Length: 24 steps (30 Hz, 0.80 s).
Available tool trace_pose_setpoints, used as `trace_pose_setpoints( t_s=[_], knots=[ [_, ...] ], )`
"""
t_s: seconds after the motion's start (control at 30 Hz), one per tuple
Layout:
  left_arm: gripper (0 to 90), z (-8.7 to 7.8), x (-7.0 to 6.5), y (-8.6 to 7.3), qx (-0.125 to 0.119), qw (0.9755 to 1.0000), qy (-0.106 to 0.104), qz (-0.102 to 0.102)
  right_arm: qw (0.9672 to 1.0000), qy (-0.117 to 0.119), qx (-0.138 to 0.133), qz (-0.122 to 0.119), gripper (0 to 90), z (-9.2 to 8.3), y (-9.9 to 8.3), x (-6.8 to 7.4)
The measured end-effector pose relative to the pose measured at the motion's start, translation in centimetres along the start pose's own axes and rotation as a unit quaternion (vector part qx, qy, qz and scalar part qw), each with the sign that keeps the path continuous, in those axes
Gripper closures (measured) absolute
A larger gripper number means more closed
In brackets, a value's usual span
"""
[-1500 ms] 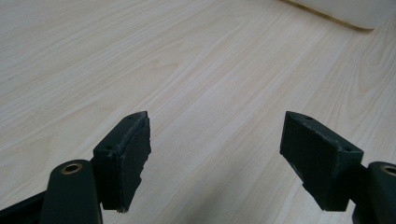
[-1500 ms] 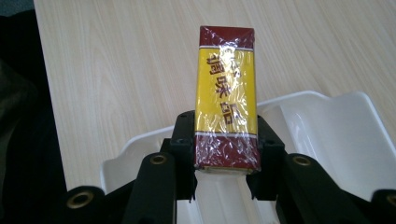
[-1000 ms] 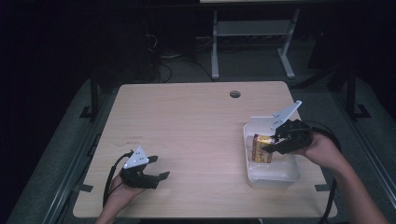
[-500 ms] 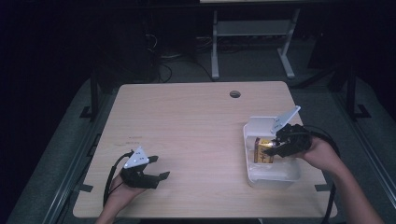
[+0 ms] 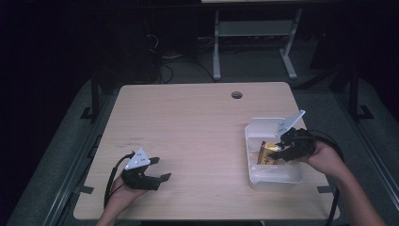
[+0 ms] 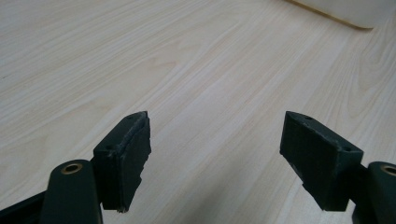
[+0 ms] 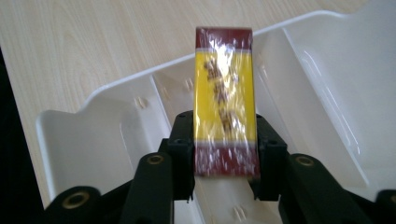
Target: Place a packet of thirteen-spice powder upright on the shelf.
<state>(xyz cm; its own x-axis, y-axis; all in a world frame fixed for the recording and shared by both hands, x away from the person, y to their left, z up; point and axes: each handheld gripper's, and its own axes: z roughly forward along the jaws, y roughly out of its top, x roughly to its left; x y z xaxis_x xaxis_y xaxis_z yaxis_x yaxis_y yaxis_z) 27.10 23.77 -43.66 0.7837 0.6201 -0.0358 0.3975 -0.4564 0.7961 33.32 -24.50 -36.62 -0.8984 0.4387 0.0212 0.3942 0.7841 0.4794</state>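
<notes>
Right gripper (image 7: 224, 172): jaws clamped on the sides of the snack packet, one pad on each long edge; jaws have just been easing open a touch, packet between them and pads on it; in the high view (image 5: 281, 151) it sits over the tray at the table's right side, held in a hand
Left gripper (image 6: 219, 158): jaws apart, nothing between them, bare wood under the gap; in the high view (image 5: 157, 179) it rests low at the table's near left corner, well apart from the tray
Table (image 5: 188, 136): light wood top, round cable hole near the far edge
Tray (image 5: 277, 176): white plastic bin with dividers, near the table's right edge; in the right gripper view (image 7: 107, 135) its walls and compartments lie under the packet; its corner shows at the top of the left gripper view
Snack packet (image 7: 225, 98): yellow middle, dark red ends, clear glossy wrap; held lengthwise along the jaws, far end reaching over the tray's rim; in the high view (image 5: 266, 153) it is inside the tray's outline, whether it touches the floor cannot be told
</notes>
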Motion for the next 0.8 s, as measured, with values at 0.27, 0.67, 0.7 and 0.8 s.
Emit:
trace_pose_setpoints(
  t_s=[0.27,0.67,0.7,0.8],
  knots=[
    [24.1,0.08,-0.03,0.02,0.002,1.0000,-0.001,0.001,0.9999,-0.006,0.008,0.014,62.7,0.05,-1.02,-0.09],
    [24.1,0.17,0.02,0.05,0.002,1.0000,-0.001,0.001,0.9988,-0.028,0.041,-0.002,61.3,0.21,-0.89,-0.05],
    [24.2,0.17,0.02,0.05,0.002,1.0000,-0.001,0.001,0.9987,-0.030,0.042,-0.005,61.3,0.12,-0.79,-0.04],
    [24.2,0.17,0.04,0.05,0.003,1.0000,-0.001,0.001,0.9983,-0.036,0.045,-0.007,60.8,-0.02,-0.65,-0.03]
  ],
)
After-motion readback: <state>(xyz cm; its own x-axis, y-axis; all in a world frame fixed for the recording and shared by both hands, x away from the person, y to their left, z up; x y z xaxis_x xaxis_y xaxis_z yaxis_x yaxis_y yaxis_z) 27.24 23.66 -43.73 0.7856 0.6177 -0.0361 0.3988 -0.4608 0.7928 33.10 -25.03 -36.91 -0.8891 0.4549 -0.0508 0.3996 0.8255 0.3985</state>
